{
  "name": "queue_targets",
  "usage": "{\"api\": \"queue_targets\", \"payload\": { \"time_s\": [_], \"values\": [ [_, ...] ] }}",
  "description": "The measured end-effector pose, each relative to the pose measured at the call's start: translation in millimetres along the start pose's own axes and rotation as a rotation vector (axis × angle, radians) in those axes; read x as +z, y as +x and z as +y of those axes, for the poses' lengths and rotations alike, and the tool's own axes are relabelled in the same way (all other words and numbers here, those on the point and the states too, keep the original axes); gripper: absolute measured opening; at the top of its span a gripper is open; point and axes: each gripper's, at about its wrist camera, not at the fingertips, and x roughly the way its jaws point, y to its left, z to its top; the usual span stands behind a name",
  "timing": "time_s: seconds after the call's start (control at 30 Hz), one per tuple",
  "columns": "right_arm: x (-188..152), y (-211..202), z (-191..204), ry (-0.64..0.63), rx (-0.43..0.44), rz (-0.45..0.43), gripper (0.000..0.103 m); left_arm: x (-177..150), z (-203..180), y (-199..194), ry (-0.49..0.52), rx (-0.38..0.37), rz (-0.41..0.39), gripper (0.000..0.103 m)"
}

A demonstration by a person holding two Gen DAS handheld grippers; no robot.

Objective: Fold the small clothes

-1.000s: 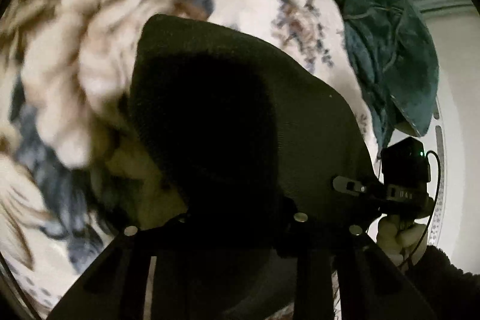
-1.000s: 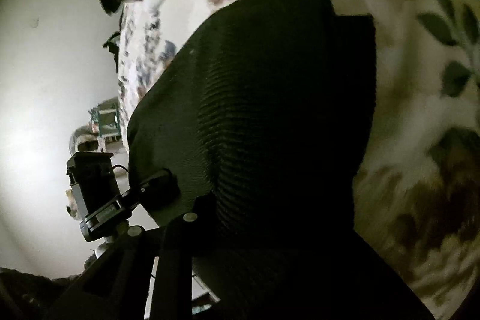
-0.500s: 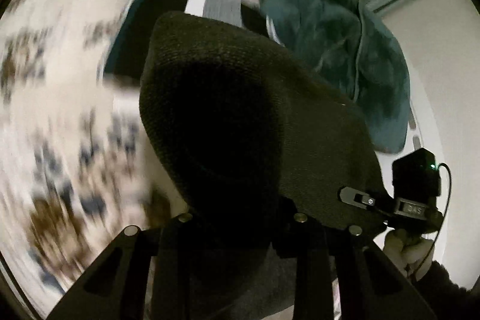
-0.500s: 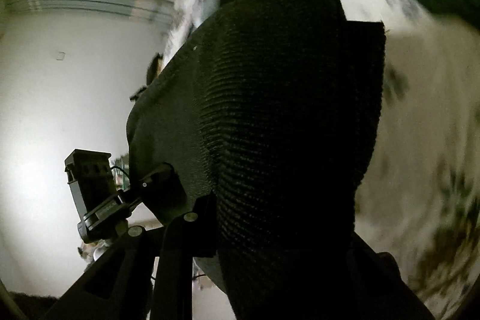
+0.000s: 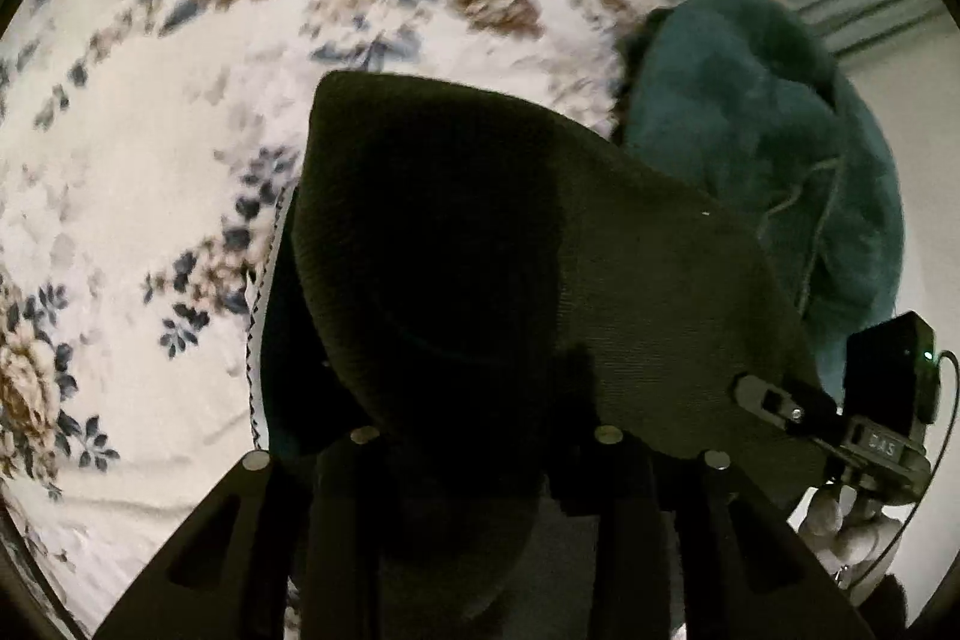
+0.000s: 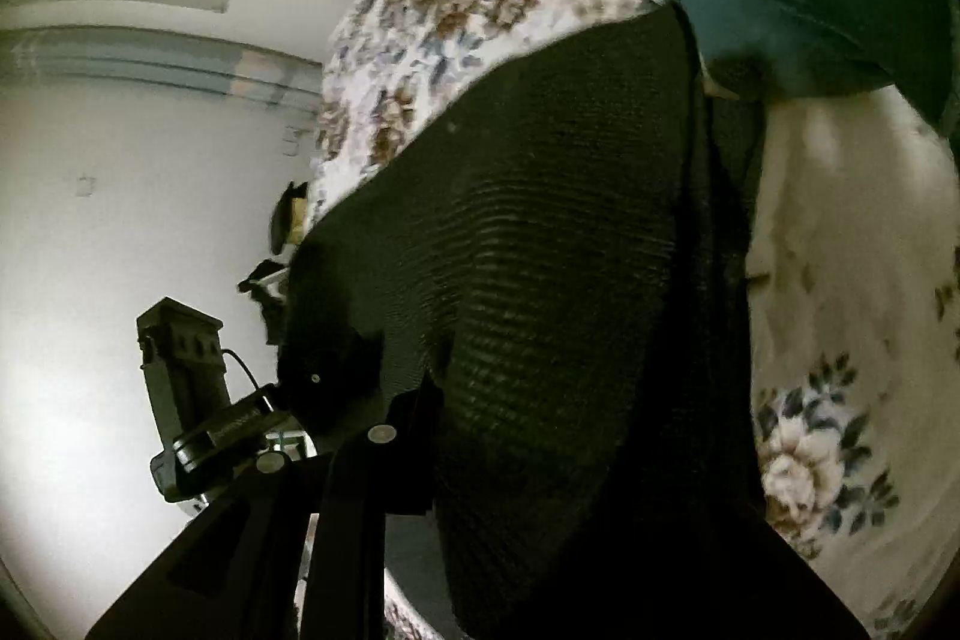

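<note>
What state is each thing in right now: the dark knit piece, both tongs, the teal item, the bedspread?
Dark knit garment: lifted off the bed, stretched between both tongs, draped over their fingers.
Left tongs: closed on the garment's edge; jaws have just been opening slightly, cloth between them.
Right tongs: closed on the garment.
Teal fleece garment: lying bunched on the bed, untouched.
Floral bedspread: spread out, blurred.

A dark knit garment (image 5: 540, 292) is draping over the lower centre of both wrist views, blocking the way ahead. A teal garment (image 5: 780, 148) is crowding the upper right. The floral bedspread (image 5: 150, 160) is lying bare across the left wrist view's left half.
</note>
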Motion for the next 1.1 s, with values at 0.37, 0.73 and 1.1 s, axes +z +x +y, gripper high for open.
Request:
{"api": "queue_targets", "payload": {
  "time_s": [0.37,0.73,1.1],
  "values": [
    [10.4,-35.6,3.9,-0.077,-0.274,0.057,0.055,-5.1,12.3,-32.3,-0.068,0.035,-0.07,0.091],
    [-54.5,-49.7,-10.0,-0.151,-0.616,-0.01,0.1,-66.3,-40.7,-47.5,0.059,0.291,-0.208,0.103],
    [-128.5,-118.8,64.6,-0.291,-0.848,-0.224,0.103,-147.9,-95.9,-97.1,0.099,0.398,-0.258,0.103]
  ]
}}
